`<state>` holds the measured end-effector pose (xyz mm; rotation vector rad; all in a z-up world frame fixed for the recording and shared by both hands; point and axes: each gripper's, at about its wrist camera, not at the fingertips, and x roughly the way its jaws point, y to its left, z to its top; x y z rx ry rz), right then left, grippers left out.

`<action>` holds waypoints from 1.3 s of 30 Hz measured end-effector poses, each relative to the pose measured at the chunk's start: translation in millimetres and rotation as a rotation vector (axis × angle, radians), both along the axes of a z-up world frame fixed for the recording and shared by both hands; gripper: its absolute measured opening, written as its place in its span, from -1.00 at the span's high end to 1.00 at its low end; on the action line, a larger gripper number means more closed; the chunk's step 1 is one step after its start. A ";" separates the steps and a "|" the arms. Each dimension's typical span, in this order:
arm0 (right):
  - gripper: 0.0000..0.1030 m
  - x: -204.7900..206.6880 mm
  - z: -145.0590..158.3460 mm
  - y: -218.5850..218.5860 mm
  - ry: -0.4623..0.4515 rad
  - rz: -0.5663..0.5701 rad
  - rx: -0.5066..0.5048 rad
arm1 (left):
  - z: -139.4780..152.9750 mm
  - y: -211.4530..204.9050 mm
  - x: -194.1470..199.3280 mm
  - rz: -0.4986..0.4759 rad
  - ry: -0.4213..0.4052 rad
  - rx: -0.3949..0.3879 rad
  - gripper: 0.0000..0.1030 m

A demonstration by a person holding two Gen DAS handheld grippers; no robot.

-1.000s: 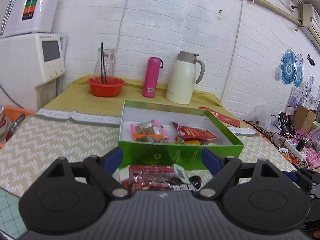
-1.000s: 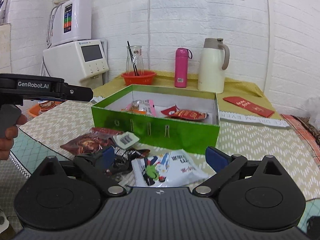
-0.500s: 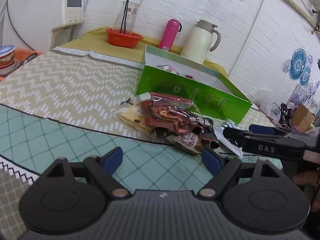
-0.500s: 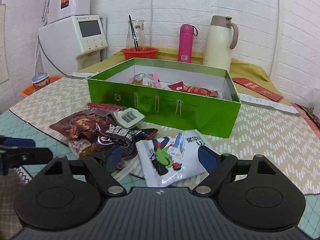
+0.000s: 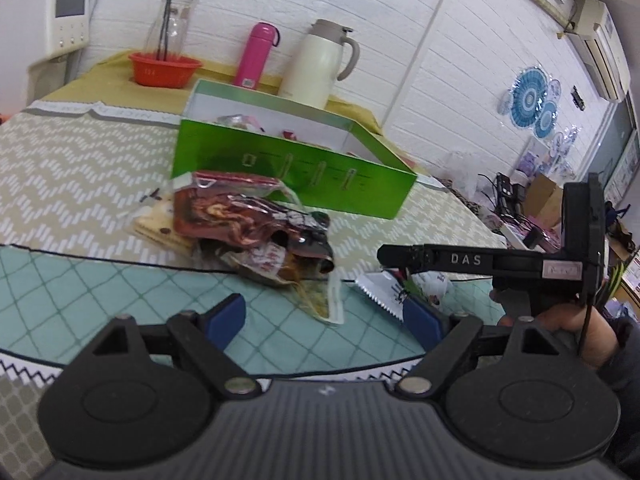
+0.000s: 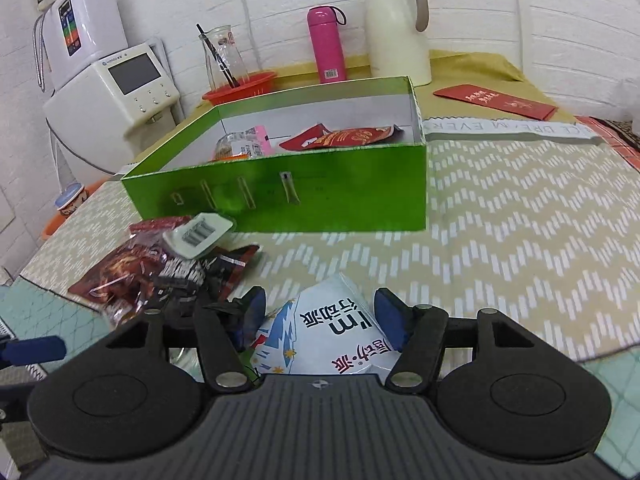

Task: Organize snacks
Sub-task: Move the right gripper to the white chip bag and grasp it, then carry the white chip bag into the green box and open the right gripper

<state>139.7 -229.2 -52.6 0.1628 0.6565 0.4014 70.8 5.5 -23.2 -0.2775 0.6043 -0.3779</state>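
A green box (image 6: 304,204) (image 5: 296,180) stands open on the table with a red packet (image 6: 344,138) and a pink-labelled packet (image 6: 244,145) inside. A heap of dark red snack packets (image 5: 248,228) (image 6: 160,272) lies in front of it. My right gripper (image 6: 320,314) straddles a white and blue snack bag (image 6: 340,332), jaws open around it, pads not touching. My left gripper (image 5: 324,320) is open and empty above the teal cloth, short of the heap. The right gripper's body (image 5: 480,260) shows at the right of the left wrist view.
A white thermos jug (image 6: 396,28), a pink bottle (image 6: 326,50), a red bowl (image 6: 240,88) with a glass carafe and a white appliance (image 6: 116,92) stand behind the box. A red envelope (image 6: 496,101) lies at the back right. The table's edge is near the grippers.
My right gripper has moved forward and down over the white and blue bag, jaws narrower. My left gripper has swung right, so the heap and right gripper sit nearer.
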 end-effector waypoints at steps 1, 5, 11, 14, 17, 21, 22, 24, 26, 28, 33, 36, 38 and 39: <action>-0.98 -12.0 -1.0 -2.3 -0.005 0.007 0.005 | -1.1 -5.7 0.3 -0.024 0.004 -0.004 -0.66; -1.00 -53.3 1.0 -13.7 -0.069 0.027 -0.017 | -4.7 -27.3 0.2 -0.122 0.015 -0.006 -0.65; -1.00 -83.2 3.1 -49.2 -0.068 -0.123 0.017 | -9.8 -47.4 9.1 -0.226 0.020 -0.022 -0.66; -0.93 -89.9 -2.9 -56.6 -0.032 -0.137 0.099 | -16.8 -54.7 20.0 -0.245 0.040 -0.024 -0.66; -0.89 -85.3 -7.2 -58.5 0.014 -0.135 0.173 | -22.1 -61.0 20.8 -0.262 0.043 -0.010 -0.65; -0.86 -74.7 -7.7 -43.4 0.037 -0.125 0.161 | -23.8 -65.3 11.8 -0.276 0.012 0.022 -0.65; -0.86 -73.0 -6.6 -39.4 0.037 -0.126 0.150 | -24.2 -66.2 11.0 -0.262 0.000 0.040 -0.65; -0.92 -66.6 -5.4 -32.8 0.036 -0.116 0.145 | -24.4 -65.3 14.3 -0.266 0.000 0.031 -0.65; -1.00 -59.1 -6.7 -24.4 0.039 -0.080 0.151 | -24.3 -65.8 17.0 -0.282 0.022 -0.011 -0.65; -1.00 -52.0 -5.9 -15.4 0.031 -0.060 0.132 | -23.9 -70.7 15.1 -0.303 0.021 -0.002 -0.65; -1.00 -52.8 -0.5 -12.0 0.042 -0.046 0.097 | -22.8 -64.0 7.6 -0.265 0.026 0.012 -0.65; -1.00 -58.7 -1.7 -16.8 0.056 -0.041 0.097 | -23.7 -59.5 4.8 -0.261 0.027 -0.001 -0.63; -0.96 -57.4 -4.6 -17.1 0.045 -0.037 0.111 | -25.1 -64.5 4.5 -0.265 0.005 0.034 -0.28; -0.80 -56.2 -5.5 -15.1 0.033 -0.041 0.103 | -25.5 -66.5 5.4 -0.266 -0.004 0.048 0.12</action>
